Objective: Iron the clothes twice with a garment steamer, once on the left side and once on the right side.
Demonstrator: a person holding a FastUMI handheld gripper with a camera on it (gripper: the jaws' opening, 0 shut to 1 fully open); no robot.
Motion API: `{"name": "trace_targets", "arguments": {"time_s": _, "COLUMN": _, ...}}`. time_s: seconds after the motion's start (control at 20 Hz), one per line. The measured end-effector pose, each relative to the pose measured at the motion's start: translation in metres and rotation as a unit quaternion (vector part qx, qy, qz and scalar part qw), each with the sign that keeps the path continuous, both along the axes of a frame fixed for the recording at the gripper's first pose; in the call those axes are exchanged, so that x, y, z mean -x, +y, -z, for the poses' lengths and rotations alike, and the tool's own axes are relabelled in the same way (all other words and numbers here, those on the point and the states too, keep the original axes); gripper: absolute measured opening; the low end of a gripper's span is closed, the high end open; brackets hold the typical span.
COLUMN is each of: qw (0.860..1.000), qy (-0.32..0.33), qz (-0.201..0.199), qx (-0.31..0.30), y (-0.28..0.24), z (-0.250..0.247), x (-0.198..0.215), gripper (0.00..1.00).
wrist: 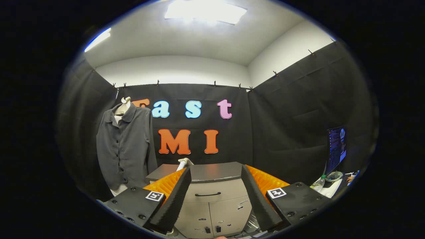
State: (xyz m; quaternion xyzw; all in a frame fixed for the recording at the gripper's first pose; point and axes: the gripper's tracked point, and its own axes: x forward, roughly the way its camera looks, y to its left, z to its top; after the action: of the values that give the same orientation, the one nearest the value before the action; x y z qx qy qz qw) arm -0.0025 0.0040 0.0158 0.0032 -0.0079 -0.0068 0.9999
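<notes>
We hold the gripper (215, 176) with its fingers spread wide apart, nothing between them but open air. Beyond the fingers stands a grey cabinet (214, 202) with a drawer handle and two lower doors; its dark top serves as the worktop (215, 172). On it, just past the left finger, a pale garment steamer (183, 163) pokes up, partly hidden by that finger. Well off to the left of the cabinet, a grey button-up shirt (125, 149) hangs on a mannequin form against the black booth wall. Far to the right we see a lit monitor (337, 147) and a plastic bottle (319, 183).
</notes>
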Motion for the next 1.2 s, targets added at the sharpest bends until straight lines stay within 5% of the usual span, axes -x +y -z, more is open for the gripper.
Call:
{"name": "trace_targets", "arguments": {"time_s": 0.25, "qw": 0.999, "qy": -0.002, "qz": 0.026, "qx": -0.035, "y": -0.006, "z": -0.012, "x": 0.002, "gripper": 0.97}}
{"name": "trace_targets", "arguments": {"time_s": 0.6, "qw": 0.998, "qy": -0.014, "qz": -0.003, "qx": -0.056, "y": 0.021, "z": -0.043, "x": -0.030, "gripper": 0.97}}
{"name": "trace_targets", "arguments": {"time_s": 0.9, "qw": 0.997, "qy": 0.025, "qz": -0.075, "qx": -0.028, "y": 0.086, "z": -0.065, "x": -0.143, "gripper": 0.97}}
{"name": "trace_targets", "arguments": {"time_s": 1.2, "qw": 0.975, "qy": 0.111, "qz": -0.183, "qx": -0.061, "y": 0.172, "z": -0.059, "x": -0.304, "gripper": 0.97}}
